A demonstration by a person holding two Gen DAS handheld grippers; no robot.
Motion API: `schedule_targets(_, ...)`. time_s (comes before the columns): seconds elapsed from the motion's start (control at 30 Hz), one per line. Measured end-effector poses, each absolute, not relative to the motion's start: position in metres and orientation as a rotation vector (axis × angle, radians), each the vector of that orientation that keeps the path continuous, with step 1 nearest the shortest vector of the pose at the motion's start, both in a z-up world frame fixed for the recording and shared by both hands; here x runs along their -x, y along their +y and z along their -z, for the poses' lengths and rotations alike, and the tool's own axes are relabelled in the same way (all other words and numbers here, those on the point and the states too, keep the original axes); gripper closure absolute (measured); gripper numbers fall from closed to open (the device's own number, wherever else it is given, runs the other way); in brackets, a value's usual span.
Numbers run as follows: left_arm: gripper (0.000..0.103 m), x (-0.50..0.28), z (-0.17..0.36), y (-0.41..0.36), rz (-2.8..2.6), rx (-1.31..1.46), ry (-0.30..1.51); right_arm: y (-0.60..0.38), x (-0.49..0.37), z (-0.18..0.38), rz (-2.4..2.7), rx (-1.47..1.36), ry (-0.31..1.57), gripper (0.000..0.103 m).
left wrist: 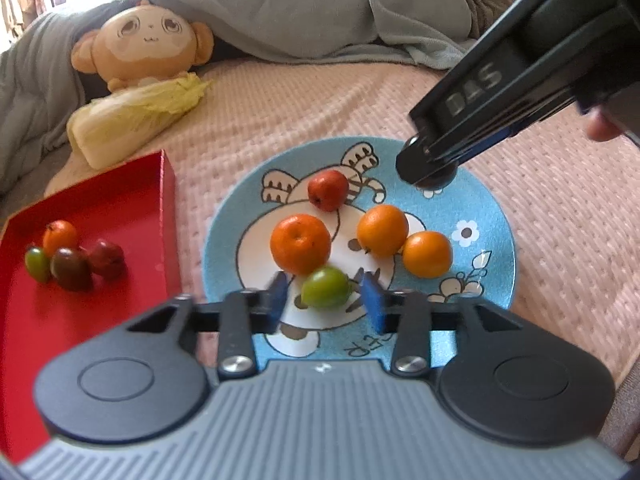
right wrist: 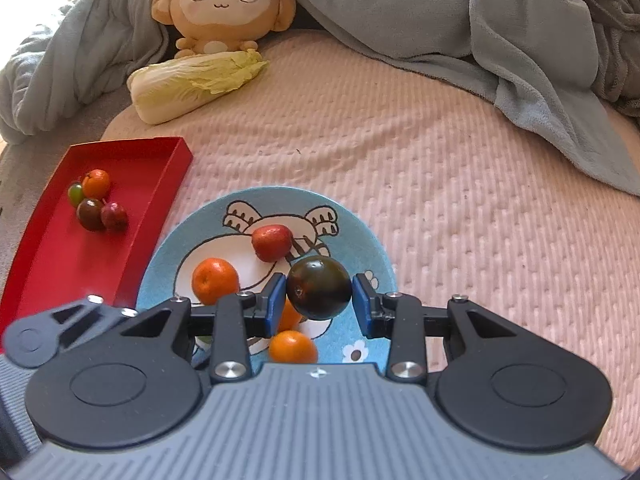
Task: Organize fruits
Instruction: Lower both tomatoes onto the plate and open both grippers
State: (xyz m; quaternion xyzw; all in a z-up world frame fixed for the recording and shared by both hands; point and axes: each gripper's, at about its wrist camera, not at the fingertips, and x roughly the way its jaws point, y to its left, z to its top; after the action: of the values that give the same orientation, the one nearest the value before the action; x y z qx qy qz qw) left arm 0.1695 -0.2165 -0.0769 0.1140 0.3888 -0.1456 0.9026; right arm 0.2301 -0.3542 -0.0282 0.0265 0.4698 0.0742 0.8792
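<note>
Left wrist view: the left gripper (left wrist: 323, 300) sits spread around a small green round fruit (left wrist: 326, 287) on the blue cartoon-print plate (left wrist: 494, 216), pads not touching it, probably lined up for a grab. The red cardboard tray (left wrist: 100, 196) alongside already holds four fruits.

Right wrist view: the right gripper (right wrist: 319, 300) pinches a dark greenish-brown round fruit (right wrist: 319, 289) above the plate, likely bound for the tray.

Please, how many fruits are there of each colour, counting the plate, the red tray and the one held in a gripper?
Orange fruits: 4
Red fruits: 2
Green fruits: 2
Dark fruits: 2
Total: 10
</note>
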Motion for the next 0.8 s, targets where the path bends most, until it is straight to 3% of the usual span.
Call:
schedule_targets(0.4, 0.051, -0.164, 0.062, -0.209, 0.311, -0.183, 0.787, -0.346, -0.240, 0.037, -0.139, -0.032, 1.006, 0.060)
schedule_targets(0.47, 0.051, -0.162, 0.060, -0.207, 0.311, -0.167, 0.787, -0.346, -0.240, 0.036, -0.138, -0.036, 1.006, 0.050)
schedule_targets(0.53, 0.050, -0.160, 0.059, -0.206, 0.310, -0.155, 0.787, -0.346, -0.239, 0.034, -0.125, -0.038, 0.996, 0.030)
schedule_targets(0.8, 0.051, -0.154, 0.054, -0.198, 0.298, -0.128, 0.785, -0.343, -0.238, 0.020, -0.138, -0.051, 0.959, 0.030)
